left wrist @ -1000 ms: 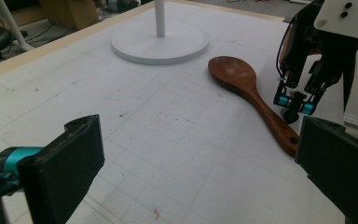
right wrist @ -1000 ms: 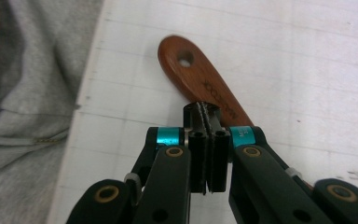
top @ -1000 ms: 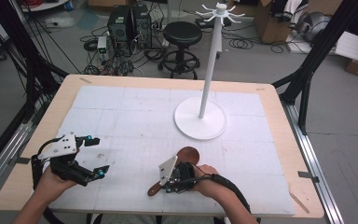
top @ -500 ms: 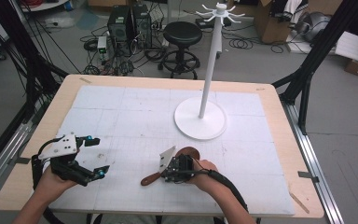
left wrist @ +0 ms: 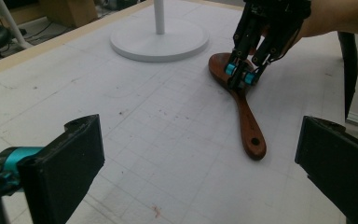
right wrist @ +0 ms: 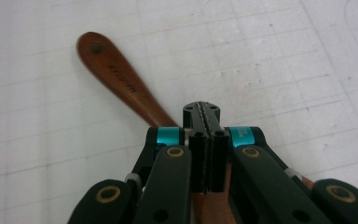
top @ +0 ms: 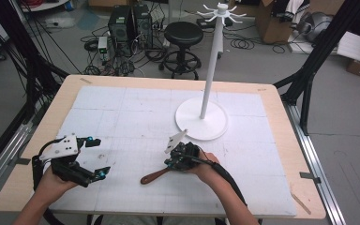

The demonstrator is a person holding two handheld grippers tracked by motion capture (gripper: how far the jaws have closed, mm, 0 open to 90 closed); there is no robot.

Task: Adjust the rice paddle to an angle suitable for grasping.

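Spoon (top: pixel 155 176) shifted left; white stand (top: pixel 201 118) just behind.

glossy dark wooden spoon (right wrist: pixel 121 79) on matt white gridded mat (top: pixel 136 117)

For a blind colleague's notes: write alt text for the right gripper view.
The right tongs, jaws pressed together, sit over the neck of a brown wooden spoon. Its handle, with a hole at the end, runs up-left across the white gridded mat.
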